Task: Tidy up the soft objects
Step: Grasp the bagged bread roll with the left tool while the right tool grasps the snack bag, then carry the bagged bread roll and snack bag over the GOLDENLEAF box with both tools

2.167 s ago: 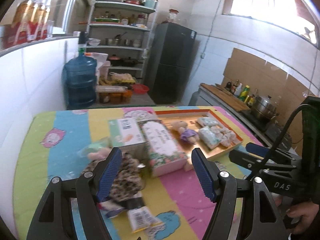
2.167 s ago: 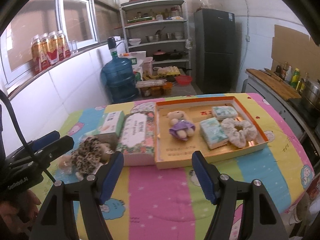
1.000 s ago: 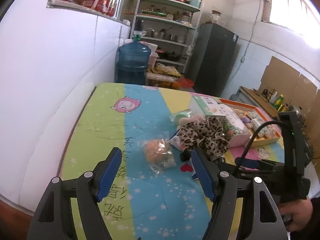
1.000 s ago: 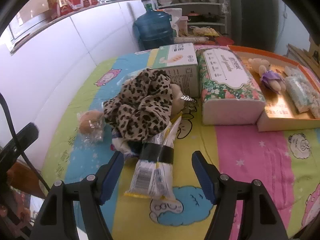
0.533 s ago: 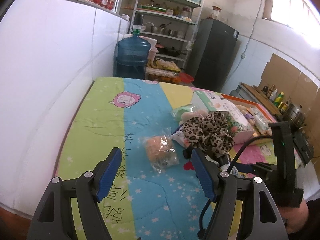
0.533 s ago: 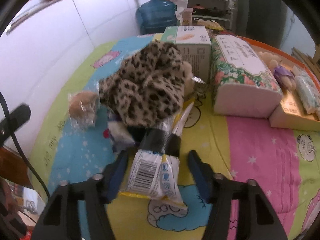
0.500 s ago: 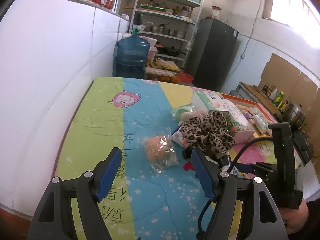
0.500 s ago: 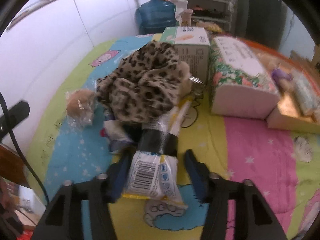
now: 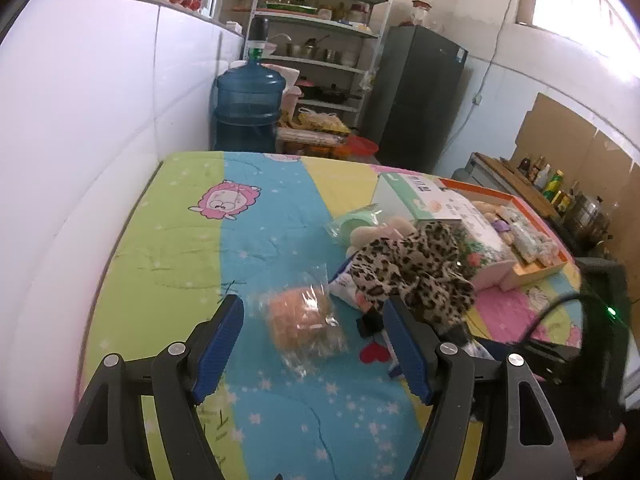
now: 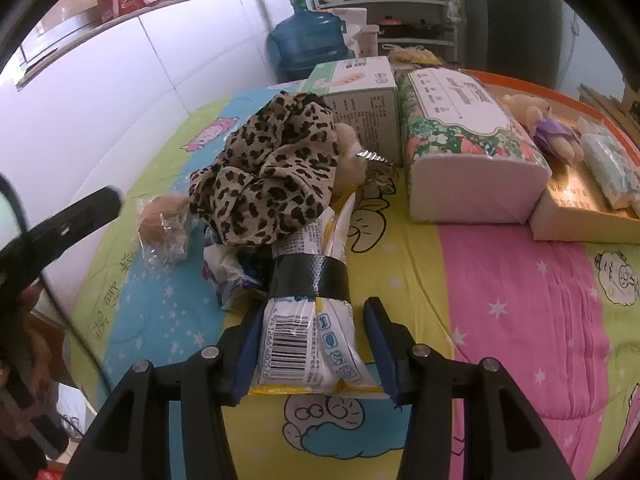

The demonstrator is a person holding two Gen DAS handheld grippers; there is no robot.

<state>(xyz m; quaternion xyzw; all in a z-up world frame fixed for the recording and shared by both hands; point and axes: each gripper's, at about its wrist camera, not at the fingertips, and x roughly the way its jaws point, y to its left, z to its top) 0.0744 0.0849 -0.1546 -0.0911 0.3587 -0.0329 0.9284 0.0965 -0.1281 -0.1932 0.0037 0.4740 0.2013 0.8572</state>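
Striped cloth with cartoon sheep covers the worktop [image 10: 500,280], in a kitchen with white walls.

My right fingers [image 10: 248,344] are clamped on the near end of a white snack packet [image 10: 304,344], one blue pad on each side of it, near the barcode. A band of black tape [image 10: 310,276] goes around the packet a little farther from me. The far end of the packet is hidden under a leopard scrunchie [image 10: 268,176], which lies on top of the small heap. Beyond the scrunchie stands a pale green box [image 10: 360,88], and just beside it a floral tissue pack [image 10: 460,120]. To the right of the pack is the orange tray [image 10: 580,208], touching it, with a small plush doll [image 10: 548,128] inside.

My left fingers [image 9: 218,344] stand wide apart and hold nothing. They point down at a round bun in clear wrap [image 9: 304,320], which lies on the blue stripe just beyond the tips, to the left of the scrunchie and apart from it.

Behind the worktop I see a blue water bottle [image 9: 248,108], shelves with pots [image 9: 320,40] and a dark fridge [image 9: 420,96].
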